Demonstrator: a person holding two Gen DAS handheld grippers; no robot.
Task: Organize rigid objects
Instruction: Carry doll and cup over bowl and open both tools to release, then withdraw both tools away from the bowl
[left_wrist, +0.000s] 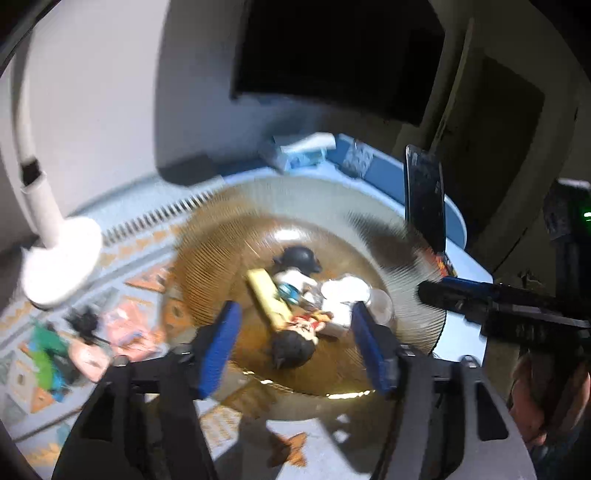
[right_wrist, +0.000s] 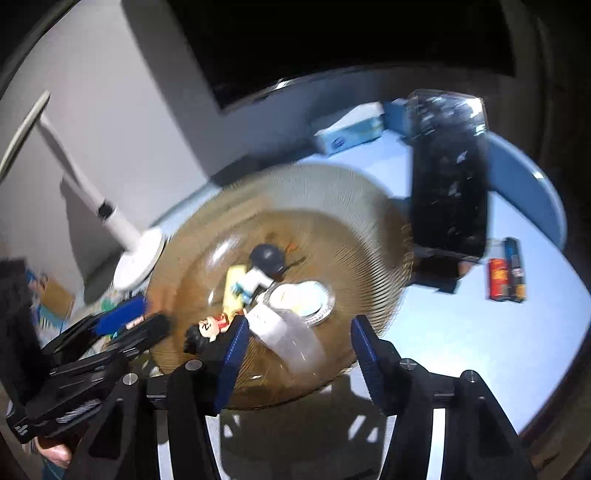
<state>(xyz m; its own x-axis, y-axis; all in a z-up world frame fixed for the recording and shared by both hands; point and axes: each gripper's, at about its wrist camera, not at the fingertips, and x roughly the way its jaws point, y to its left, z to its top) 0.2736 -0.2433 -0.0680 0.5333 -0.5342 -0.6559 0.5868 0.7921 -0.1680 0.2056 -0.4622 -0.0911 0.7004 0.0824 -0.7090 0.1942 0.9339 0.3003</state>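
A ribbed amber glass bowl (left_wrist: 221, 266) (right_wrist: 354, 206) sits on the pale blue table. In it lie a dark-haired figurine (left_wrist: 295, 343) (right_wrist: 205, 330), a yellow block (left_wrist: 267, 297) (right_wrist: 233, 286), a helmeted figure (left_wrist: 299, 258) (right_wrist: 267, 258) and white lidded containers (left_wrist: 345, 291) (right_wrist: 299, 297). My left gripper (left_wrist: 295, 347) is open and empty above the bowl's near side. My right gripper (right_wrist: 295, 352) is open and empty over the bowl's front rim. The right gripper also shows at the left wrist view's right edge (left_wrist: 480, 299).
A white lamp base (left_wrist: 59, 254) (right_wrist: 138, 258) stands left of the bowl. A black phone on a stand (left_wrist: 424, 199) (right_wrist: 448, 177) is right of it. A tissue box (left_wrist: 295, 151) (right_wrist: 349, 131) sits behind. Small batteries (right_wrist: 506, 271) lie at right. Toys (left_wrist: 85, 332) lie on a patterned mat at left.
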